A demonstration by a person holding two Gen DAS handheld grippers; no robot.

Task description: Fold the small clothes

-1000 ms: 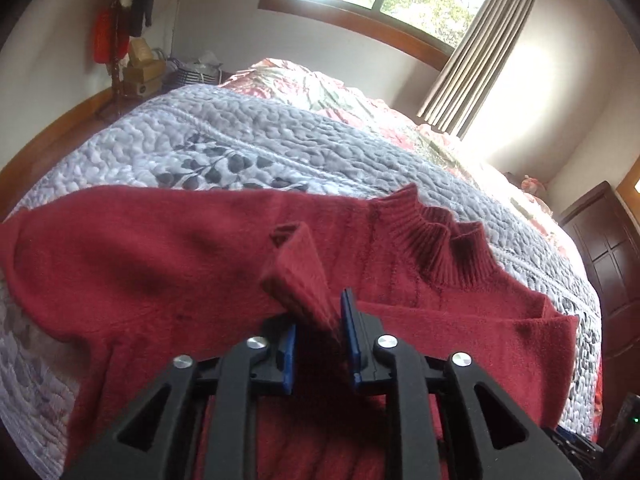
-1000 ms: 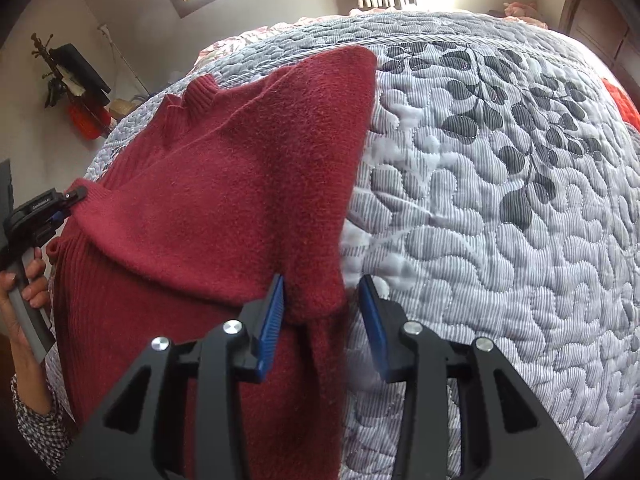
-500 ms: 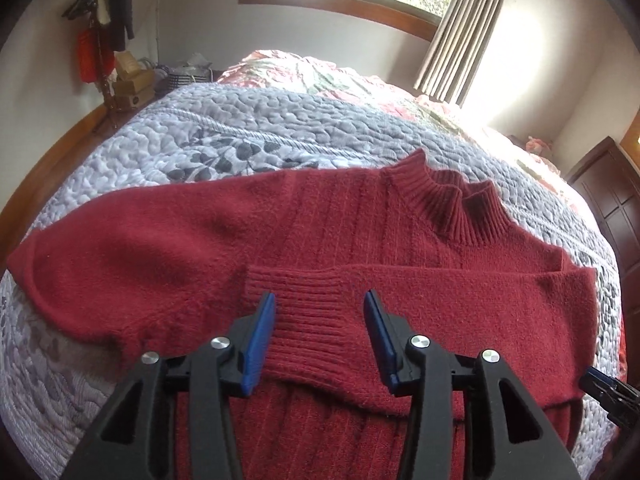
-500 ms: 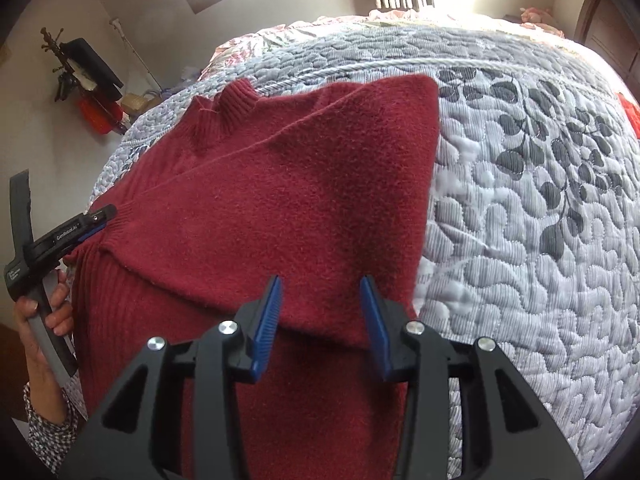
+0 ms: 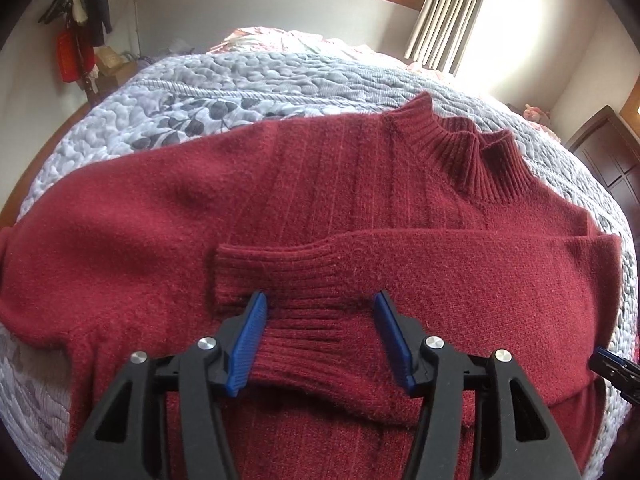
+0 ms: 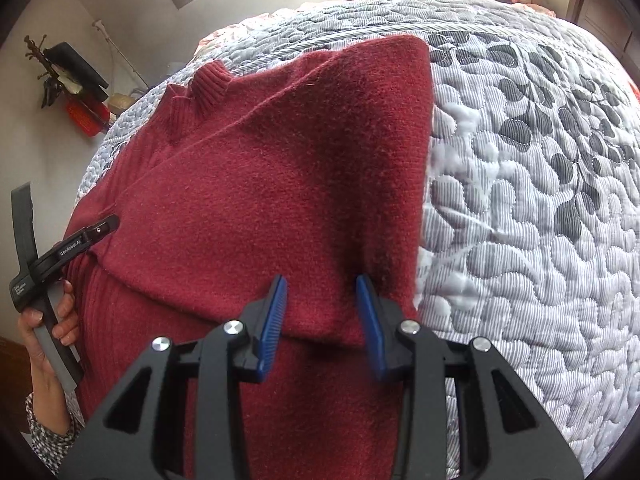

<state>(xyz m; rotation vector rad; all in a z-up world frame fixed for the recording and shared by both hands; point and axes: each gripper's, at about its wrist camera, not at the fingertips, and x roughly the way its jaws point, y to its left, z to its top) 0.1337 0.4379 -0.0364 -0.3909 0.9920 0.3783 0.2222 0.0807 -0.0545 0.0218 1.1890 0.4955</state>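
Our left tongs [image 5: 320,334] stand wide open with nothing between the blue pads, poised just over the ribbed cuff [image 5: 280,280] of the sleeve [image 5: 460,280] that lies folded across the chest of the sweater [image 5: 320,184]. Our right tongs [image 6: 322,326] are open too, gripping nothing, and sit over the lower edge of that same sleeve near its fold at the sweater's side; whether the pads touch the knit we cannot tell. In the right view we also see the hand [image 6: 44,320] holding the left tool at the sweater's far edge. The sweater lies spread flat on the quilt [image 6: 520,200] of the bed, collar [image 5: 472,156] toward the window, one sleeve laid in, the other sleeve [image 5: 80,248] lying stretched out to the left. We judge the first sleeve fold done and released, so the step in hand is the change to the second sleeve. The next move calls for our left tongs to travel out to that far cuff, close on it, and carry it across over the chest, while our right tongs could steady the folded layer so it does not drag.
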